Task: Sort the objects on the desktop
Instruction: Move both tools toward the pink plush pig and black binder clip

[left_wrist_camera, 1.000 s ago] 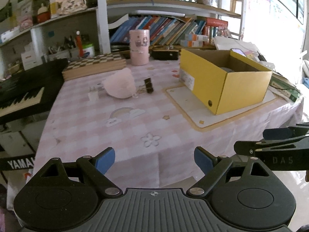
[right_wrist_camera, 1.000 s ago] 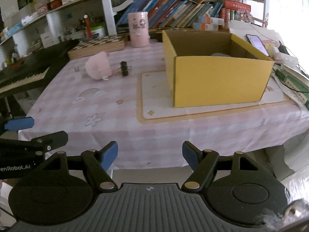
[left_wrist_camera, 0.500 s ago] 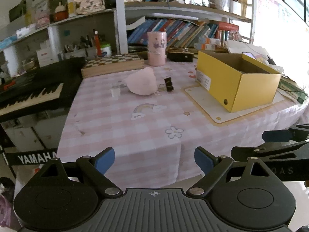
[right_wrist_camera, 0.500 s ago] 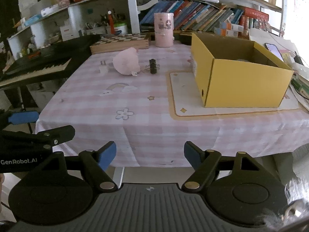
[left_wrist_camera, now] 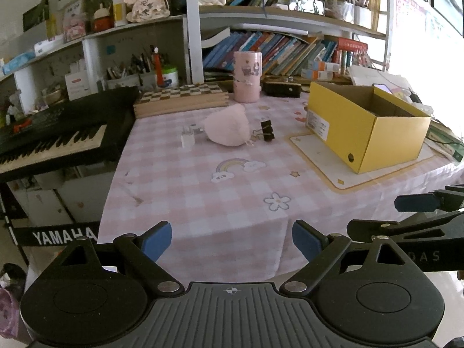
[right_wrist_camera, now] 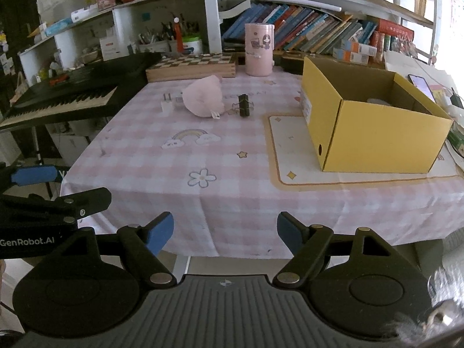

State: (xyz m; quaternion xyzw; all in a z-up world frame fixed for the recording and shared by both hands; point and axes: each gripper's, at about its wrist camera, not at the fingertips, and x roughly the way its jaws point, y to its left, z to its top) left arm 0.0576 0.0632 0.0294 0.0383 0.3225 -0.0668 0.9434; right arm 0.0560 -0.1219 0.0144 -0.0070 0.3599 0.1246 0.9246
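On the pink checked tablecloth (left_wrist_camera: 203, 191) lie a pink face mask (left_wrist_camera: 227, 126) (right_wrist_camera: 204, 97), a black binder clip (left_wrist_camera: 267, 130) (right_wrist_camera: 243, 104) to its right and a white charger plug (left_wrist_camera: 187, 138) (right_wrist_camera: 166, 105) to its left. An open yellow cardboard box (left_wrist_camera: 368, 127) (right_wrist_camera: 377, 142) stands on a cream mat at the right, with something pale inside. My left gripper (left_wrist_camera: 232, 239) hangs open and empty in front of the table's near edge. My right gripper (right_wrist_camera: 224, 232) is beside it, also open with nothing between its blue pads.
A pink cylinder tin (right_wrist_camera: 259, 49) and a wooden chessboard box (right_wrist_camera: 191, 66) stand at the table's back, bookshelves behind. A black Yamaha keyboard (left_wrist_camera: 52, 139) flanks the table's left side. A phone (right_wrist_camera: 419, 82) and papers lie right of the box.
Both grippers have drawn back from the table, so its near edge and more of the room show. The right gripper's jaws stand slightly wider. The objects on the table have not moved.
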